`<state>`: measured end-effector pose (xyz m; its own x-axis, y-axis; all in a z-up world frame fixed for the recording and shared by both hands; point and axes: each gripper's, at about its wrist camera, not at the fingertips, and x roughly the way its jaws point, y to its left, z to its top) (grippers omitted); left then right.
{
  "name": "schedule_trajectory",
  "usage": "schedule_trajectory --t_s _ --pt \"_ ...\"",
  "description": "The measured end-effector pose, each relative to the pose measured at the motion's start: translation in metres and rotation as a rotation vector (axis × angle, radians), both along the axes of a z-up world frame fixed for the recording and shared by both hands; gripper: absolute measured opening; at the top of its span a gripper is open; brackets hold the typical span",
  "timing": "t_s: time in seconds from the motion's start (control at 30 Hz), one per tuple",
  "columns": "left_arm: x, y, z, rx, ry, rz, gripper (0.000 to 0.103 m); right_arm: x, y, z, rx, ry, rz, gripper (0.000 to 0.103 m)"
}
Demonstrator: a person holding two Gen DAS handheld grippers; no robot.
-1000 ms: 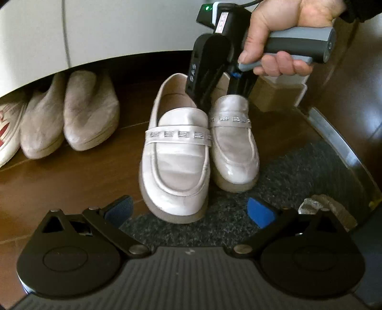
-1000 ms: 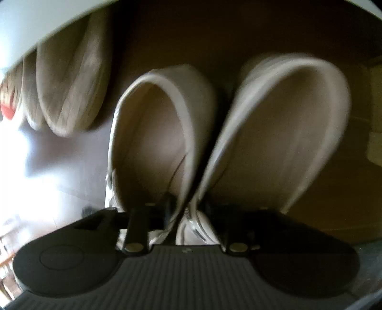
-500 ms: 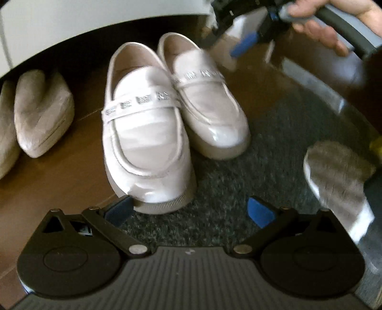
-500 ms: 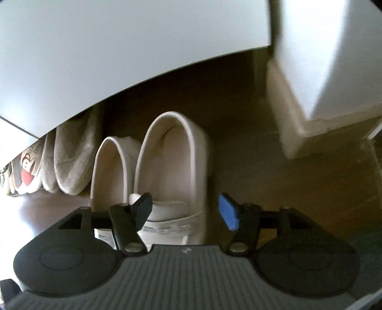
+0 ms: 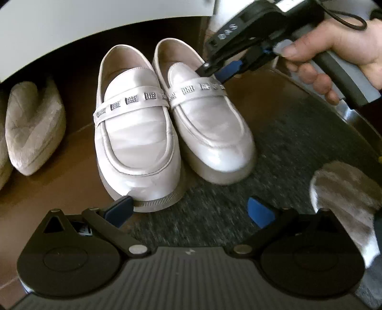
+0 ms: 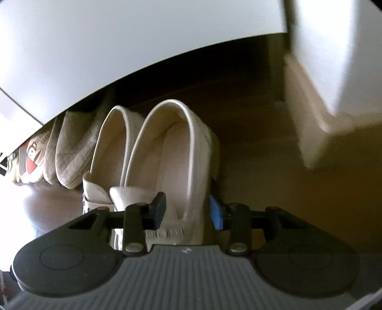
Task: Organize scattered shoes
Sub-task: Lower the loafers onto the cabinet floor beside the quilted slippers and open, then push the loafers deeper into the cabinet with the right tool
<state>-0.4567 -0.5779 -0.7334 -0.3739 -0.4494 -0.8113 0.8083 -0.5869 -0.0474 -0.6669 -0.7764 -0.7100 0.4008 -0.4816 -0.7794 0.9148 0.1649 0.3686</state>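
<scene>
Beneath the white cabinet [image 5: 95, 21], the right gripper [image 6: 187, 209] fingers close around the glossy cream loafer's [image 5: 210, 128] side wall; next, nudge it flush; left gripper [image 5: 188, 212] empty, open.

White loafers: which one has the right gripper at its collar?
The loafer beside the bare floor, farther from the quilted beige shoes. Right gripper straddles its outer side wall, jaws closing; its twin is untouched.

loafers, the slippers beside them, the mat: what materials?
Loafers: glossy pale leather or synthetic, judging by sheen, with studded straps and ribbed soles. Slippers: matte brushed fabric, probably suede or velour. Mat: dark short-pile carpet, speckled texture.
</scene>
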Motion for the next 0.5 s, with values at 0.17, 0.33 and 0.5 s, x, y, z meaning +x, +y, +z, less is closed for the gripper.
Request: schedule_trajectory --t_s 0.17,0.33,0.5 --pt "-0.011 -0.029 -0.002 -0.018 0.017 0.04 0.103 0.022 -0.023 0.022 -0.02 -0.013 0.023 0.04" --pt "-0.005 -0.056 -0.002 -0.04 0.015 0.095 0.103 0.039 -0.06 0.023 -0.05 -0.014 0.011 0.039" --pt "0.009 -0.058 0.004 -0.033 0.027 0.108 0.103 0.034 -0.053 0.041 -0.096 -0.031 0.004 0.039"
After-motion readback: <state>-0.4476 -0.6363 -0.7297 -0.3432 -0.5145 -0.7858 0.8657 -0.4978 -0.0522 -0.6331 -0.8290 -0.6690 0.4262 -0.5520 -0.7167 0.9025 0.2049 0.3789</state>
